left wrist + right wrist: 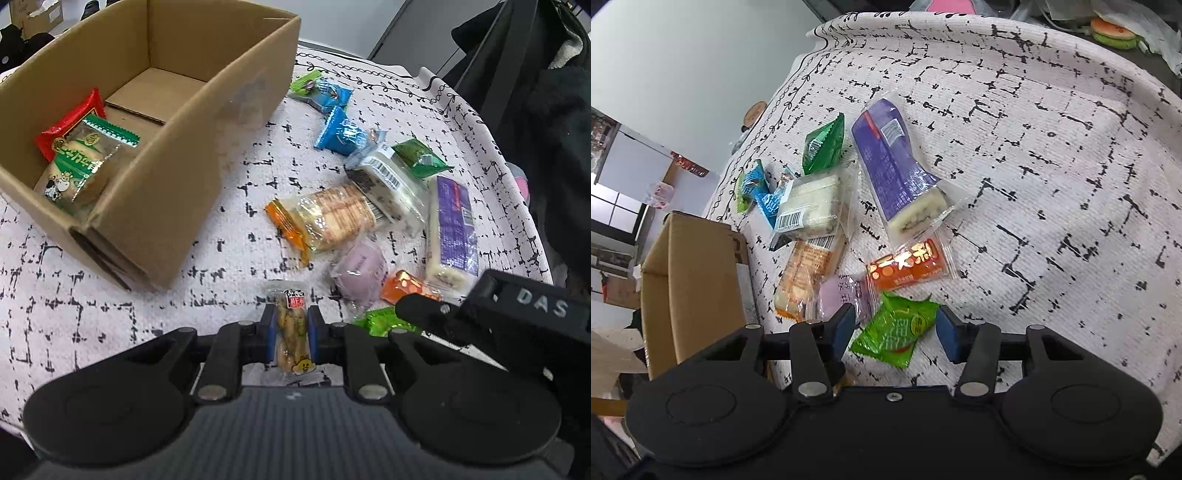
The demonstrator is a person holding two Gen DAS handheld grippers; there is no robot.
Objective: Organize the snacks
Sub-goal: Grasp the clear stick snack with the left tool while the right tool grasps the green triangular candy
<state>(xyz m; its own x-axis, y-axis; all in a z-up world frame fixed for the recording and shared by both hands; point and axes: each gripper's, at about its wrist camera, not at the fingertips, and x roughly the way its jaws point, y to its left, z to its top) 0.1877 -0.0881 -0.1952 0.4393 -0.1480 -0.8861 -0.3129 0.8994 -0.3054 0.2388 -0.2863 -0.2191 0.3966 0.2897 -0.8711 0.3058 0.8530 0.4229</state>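
My left gripper (291,328) is shut on a slim clear packet of brown snack sticks (291,314), which stands on the cloth between the blue pads. An open cardboard box (221,122) lies to the upper left; it holds a red packet (70,125) and a green-and-white packet (85,162). My right gripper (894,332) is open and straddles a bright green packet (897,332) lying flat on the cloth, with small gaps at both pads. Just ahead of it lie an orange packet (908,267) and a round pale-purple packet (842,295).
More loose snacks lie on the white black-marked cloth (1052,184): a long purple bar (890,162), a white bar with a barcode (812,206), a cracker pack (809,273), blue packets (341,133), a dark green packet (823,147). The table edge and dark clothing (546,110) are to the right.
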